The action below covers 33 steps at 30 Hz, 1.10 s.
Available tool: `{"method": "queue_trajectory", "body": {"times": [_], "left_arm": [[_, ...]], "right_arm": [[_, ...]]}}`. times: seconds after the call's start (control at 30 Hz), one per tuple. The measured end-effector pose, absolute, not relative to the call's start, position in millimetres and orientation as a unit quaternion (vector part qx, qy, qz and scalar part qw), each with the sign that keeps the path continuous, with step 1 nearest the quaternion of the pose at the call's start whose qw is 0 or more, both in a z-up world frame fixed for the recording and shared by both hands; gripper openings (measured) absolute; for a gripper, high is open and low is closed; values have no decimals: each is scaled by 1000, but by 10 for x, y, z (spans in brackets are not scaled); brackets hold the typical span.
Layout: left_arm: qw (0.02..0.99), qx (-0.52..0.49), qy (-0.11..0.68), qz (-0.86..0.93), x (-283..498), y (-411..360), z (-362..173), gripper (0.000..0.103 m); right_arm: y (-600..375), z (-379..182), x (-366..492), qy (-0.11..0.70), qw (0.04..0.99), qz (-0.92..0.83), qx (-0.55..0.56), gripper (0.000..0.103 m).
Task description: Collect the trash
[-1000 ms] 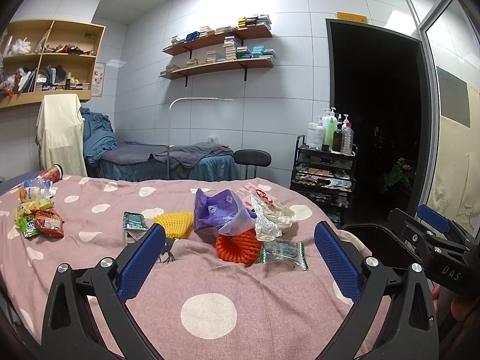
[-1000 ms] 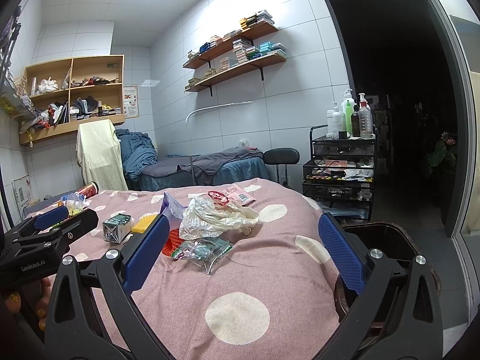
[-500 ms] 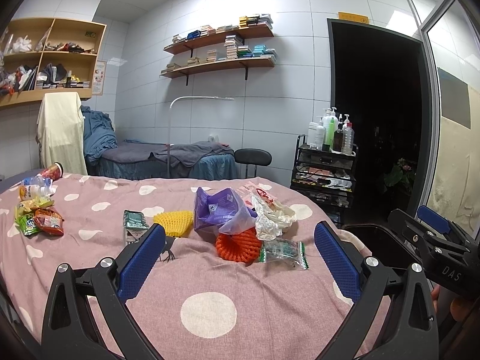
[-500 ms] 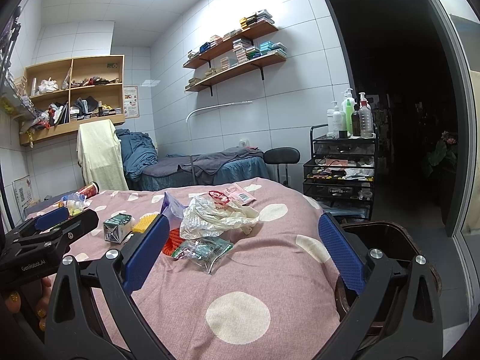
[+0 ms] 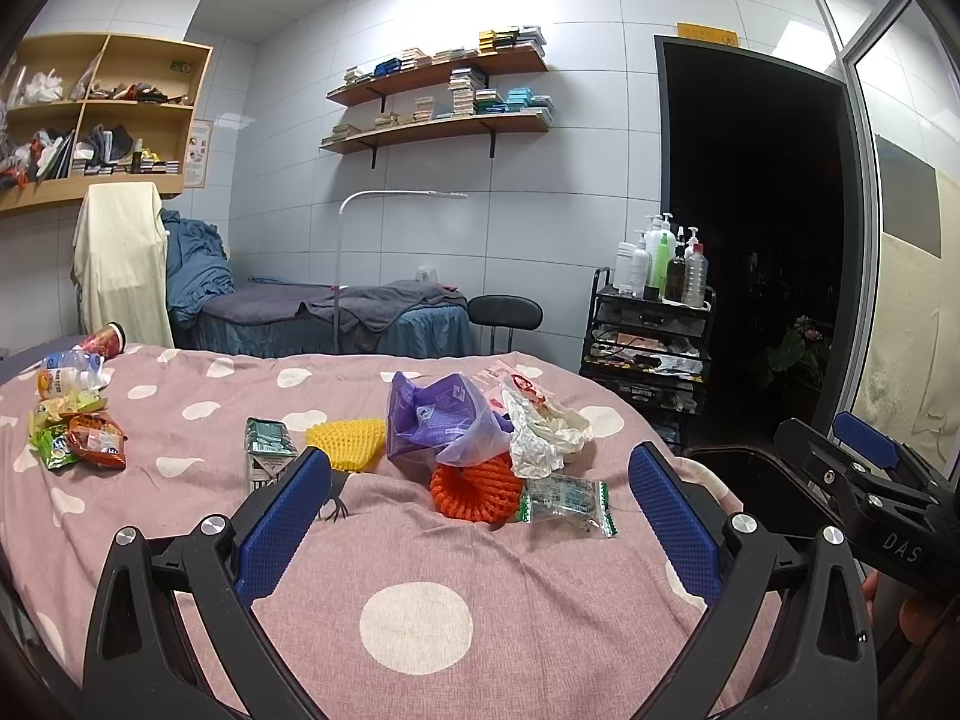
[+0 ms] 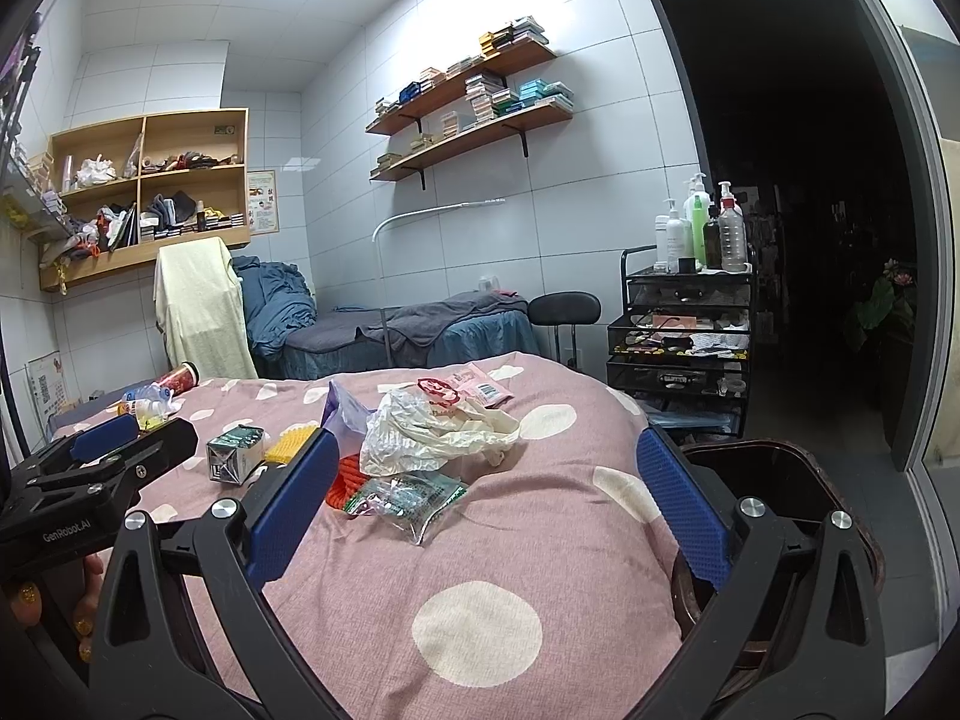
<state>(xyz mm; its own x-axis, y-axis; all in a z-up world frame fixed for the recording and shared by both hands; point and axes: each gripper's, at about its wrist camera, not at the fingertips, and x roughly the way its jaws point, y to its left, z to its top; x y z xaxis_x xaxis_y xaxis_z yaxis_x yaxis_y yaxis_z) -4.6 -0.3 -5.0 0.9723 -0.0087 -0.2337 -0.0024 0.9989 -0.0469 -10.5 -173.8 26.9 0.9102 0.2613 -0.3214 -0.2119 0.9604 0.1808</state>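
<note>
Both of my tools hang spread and empty over the bed [image 5: 420,612]: left hand-held gripper [image 5: 477,510], right hand-held gripper [image 6: 489,501]. Trash pile lies ahead of both: orange net [image 5: 474,486], clear wrapper [image 5: 567,498], white bag [image 6: 432,426], purple bag [image 5: 441,414], yellow net [image 5: 348,435], carton [image 5: 267,456]. Risks, as I judge them: crinkly film could slip a shallow pinch; a deep pinch could snag the bedspread; bags overlap, so lifting one may drag neighbours off the edge. Bin [image 6: 774,480] sits just right of my right tool. Left view alone shows snack packets [image 5: 78,438] far left; right view alone shows the bin's open mouth and the carton's end face.
</note>
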Motion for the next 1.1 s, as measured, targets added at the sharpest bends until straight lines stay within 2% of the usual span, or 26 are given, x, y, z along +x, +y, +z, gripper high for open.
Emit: {"method": "queue_trajectory", "body": {"times": [0.87,1.1], "left_arm": [[990,-24,136,-4,-9,-15,-89,98],[987,-27,159,-5,64,41,-152,98]], "right_arm": [[-1711,201,-86,181,973,122,73,98],[-1643,26,39,217,964,134,76,98]]}}
